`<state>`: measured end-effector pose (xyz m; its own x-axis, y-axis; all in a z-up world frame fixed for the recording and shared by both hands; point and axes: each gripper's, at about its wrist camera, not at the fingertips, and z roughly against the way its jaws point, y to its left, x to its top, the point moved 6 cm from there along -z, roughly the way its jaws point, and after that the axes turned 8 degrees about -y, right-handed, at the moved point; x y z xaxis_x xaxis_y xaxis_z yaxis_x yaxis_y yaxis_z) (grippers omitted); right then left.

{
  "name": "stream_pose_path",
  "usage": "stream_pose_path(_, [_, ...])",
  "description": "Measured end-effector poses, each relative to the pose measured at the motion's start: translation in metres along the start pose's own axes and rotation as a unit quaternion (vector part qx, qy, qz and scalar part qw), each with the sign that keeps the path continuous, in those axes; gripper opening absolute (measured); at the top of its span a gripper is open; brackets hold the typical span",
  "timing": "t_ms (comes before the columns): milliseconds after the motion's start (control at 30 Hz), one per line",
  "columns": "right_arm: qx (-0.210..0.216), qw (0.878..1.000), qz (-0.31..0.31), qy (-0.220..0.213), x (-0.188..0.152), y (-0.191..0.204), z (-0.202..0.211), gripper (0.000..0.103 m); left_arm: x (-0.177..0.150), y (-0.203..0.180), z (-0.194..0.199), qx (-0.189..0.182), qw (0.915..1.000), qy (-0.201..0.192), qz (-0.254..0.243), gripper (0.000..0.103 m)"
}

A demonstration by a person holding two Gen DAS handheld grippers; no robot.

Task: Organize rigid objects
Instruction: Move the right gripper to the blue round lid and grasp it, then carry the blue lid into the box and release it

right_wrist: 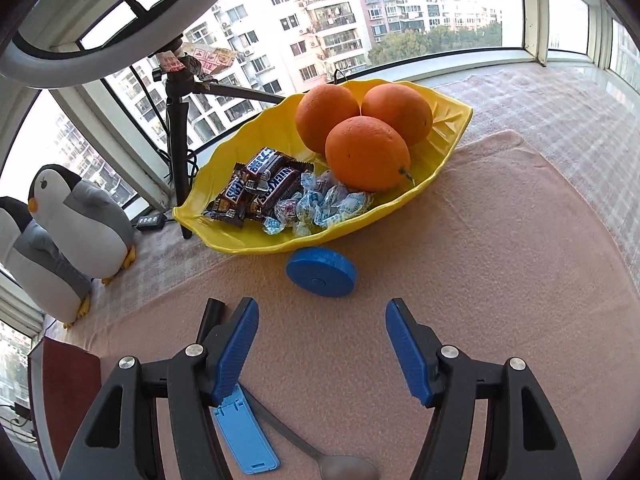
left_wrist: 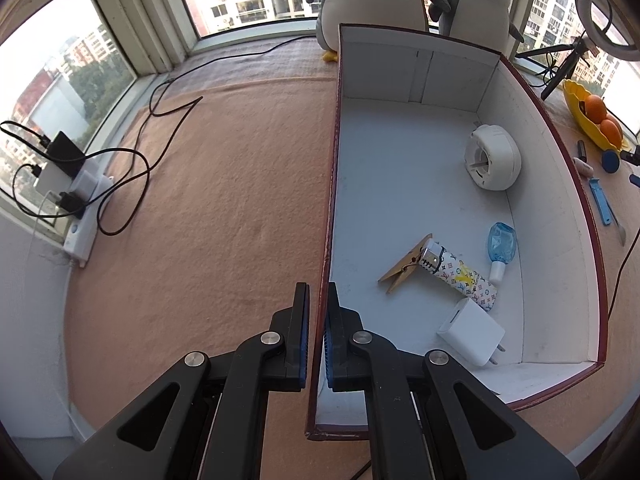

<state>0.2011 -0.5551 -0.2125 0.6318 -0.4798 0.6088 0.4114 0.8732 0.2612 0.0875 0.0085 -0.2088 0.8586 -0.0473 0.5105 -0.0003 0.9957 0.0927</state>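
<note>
Your left gripper (left_wrist: 317, 336) pinches the box (left_wrist: 400, 184) by its near side wall, steadying it. Your right gripper (right_wrist: 320, 354) hangs open and empty above the surface (right_wrist: 500, 260), with the blue round disc (right_wrist: 321, 271) just ahead beside the yellow tray (right_wrist: 248, 236). Straddle the disc's flat sides, close squarely, and keep clear of the tray's rim.
</note>
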Motion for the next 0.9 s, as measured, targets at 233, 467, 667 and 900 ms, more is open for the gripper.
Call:
stream_pose_path(233, [-0.016, 1.000, 0.013, 0.014, 0.003, 0.004, -0.030, 0.062, 0.001, -0.001, -0.001, 0.012, 0.9999, 0.008, 0.000, 0.005])
stream_pose_path(467, [-0.025, 0.999, 0.008, 0.024, 0.001, 0.001, -0.048, 0.057, 0.001, -0.001, -0.001, 0.017, 0.9998, 0.012, 0.003, 0.005])
stream_pose_path(667, [-0.020, 0.999, 0.006, 0.025, 0.002, 0.000, -0.049, 0.046, 0.002, -0.002, -0.001, 0.018, 0.9998, 0.012, 0.002, 0.005])
stream_pose_path(900, [-0.023, 0.999, 0.014, 0.026, -0.003, -0.002, -0.040, 0.046, 0.001, -0.001, -0.001, 0.015, 0.9999, 0.008, 0.003, 0.004])
